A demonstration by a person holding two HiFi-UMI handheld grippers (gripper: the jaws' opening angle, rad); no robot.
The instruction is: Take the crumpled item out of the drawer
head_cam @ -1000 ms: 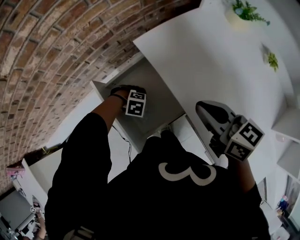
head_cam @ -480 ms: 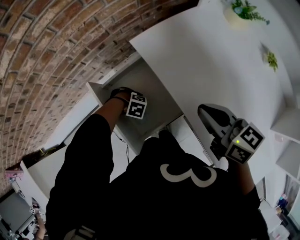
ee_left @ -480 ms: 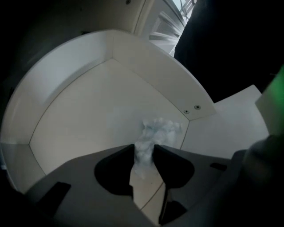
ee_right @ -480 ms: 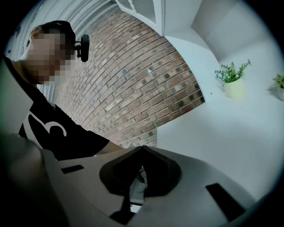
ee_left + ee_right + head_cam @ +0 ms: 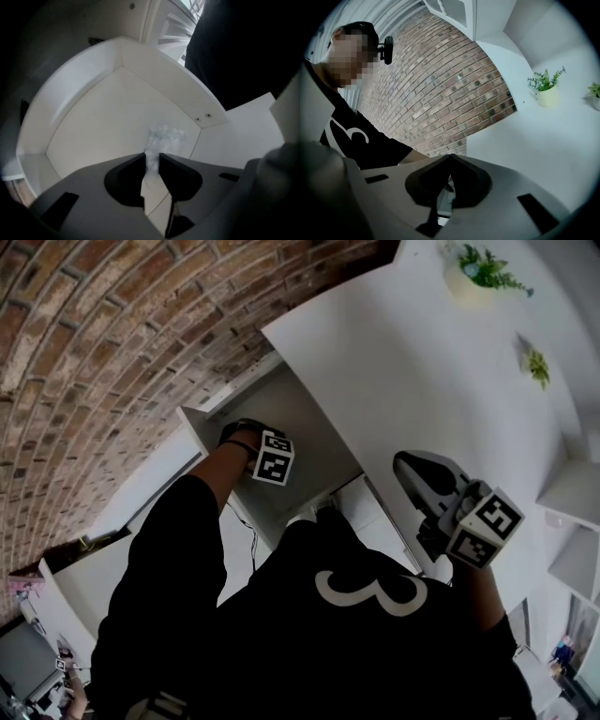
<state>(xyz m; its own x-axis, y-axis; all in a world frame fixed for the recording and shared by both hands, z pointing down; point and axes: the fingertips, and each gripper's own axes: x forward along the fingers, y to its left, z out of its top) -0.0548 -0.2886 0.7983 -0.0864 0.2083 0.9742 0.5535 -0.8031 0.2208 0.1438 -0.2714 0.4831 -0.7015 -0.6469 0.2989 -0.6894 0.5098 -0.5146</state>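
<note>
In the drawer [image 5: 84, 93] the left claw [image 5: 151, 161] is closing on the crumpled plastic [image 5: 165, 137]; the right claw [image 5: 449, 176] is closed, empty.

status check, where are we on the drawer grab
Left gripper inside the drawer, jaws closing on the crumpled item. Item not yet lifted out. Right gripper shut, empty, outside the drawer. Nothing seen in the way.

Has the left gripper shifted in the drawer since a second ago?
No: the left gripper stays put against the drawer corner; its fingers are closing on the crumpled item.
</note>
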